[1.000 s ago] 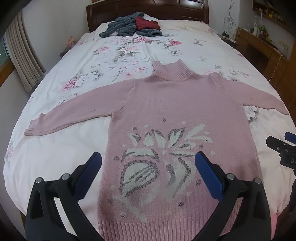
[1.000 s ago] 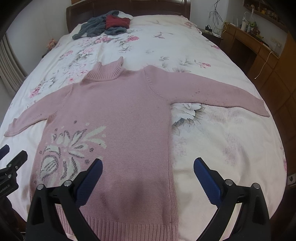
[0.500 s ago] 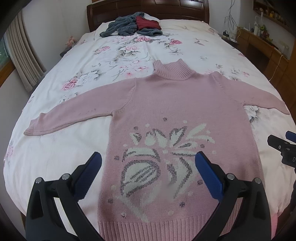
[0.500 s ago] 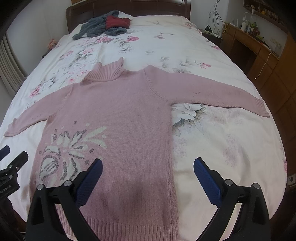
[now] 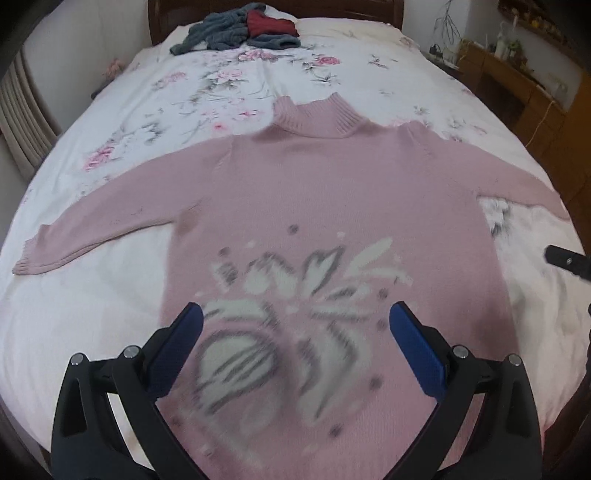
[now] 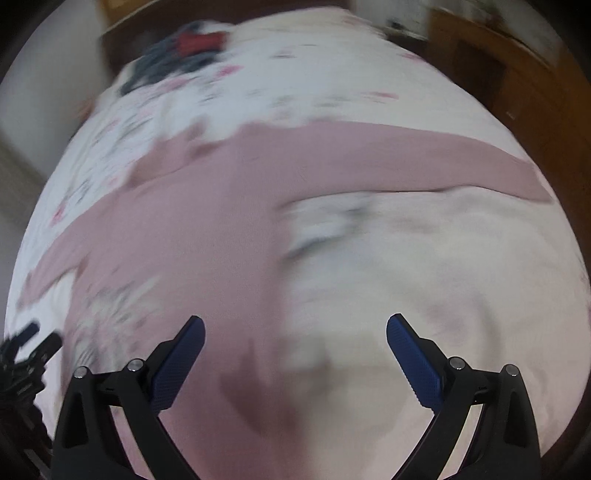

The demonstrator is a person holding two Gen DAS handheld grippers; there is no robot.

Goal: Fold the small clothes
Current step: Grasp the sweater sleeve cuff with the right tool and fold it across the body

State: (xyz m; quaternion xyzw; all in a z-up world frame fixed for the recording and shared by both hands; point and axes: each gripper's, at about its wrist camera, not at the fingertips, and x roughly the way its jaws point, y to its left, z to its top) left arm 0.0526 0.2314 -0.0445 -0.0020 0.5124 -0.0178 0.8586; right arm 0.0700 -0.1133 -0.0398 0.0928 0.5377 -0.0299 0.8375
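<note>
A pink knitted sweater (image 5: 325, 192) with a white and grey flower pattern lies flat on the bed, front up, collar away from me and both sleeves spread out. My left gripper (image 5: 295, 325) hovers open above its patterned lower half, nothing between the blue pads. The right wrist view is blurred: the sweater (image 6: 207, 206) fills its left half and one sleeve (image 6: 424, 158) runs to the right. My right gripper (image 6: 295, 332) is open over the sweater's right side edge and the bedsheet. The other gripper (image 6: 26, 350) shows at the far left there.
The bed has a white floral sheet (image 5: 221, 85). A heap of grey and red clothes (image 5: 240, 26) lies near the dark headboard. A wooden desk (image 5: 517, 85) with clutter stands along the right side. A curtain (image 5: 22, 110) hangs at the left.
Both grippers have moved forward and lower over the sweater; it looks larger now. The right gripper is moving fast, so its view is blurred. Both stay open.
</note>
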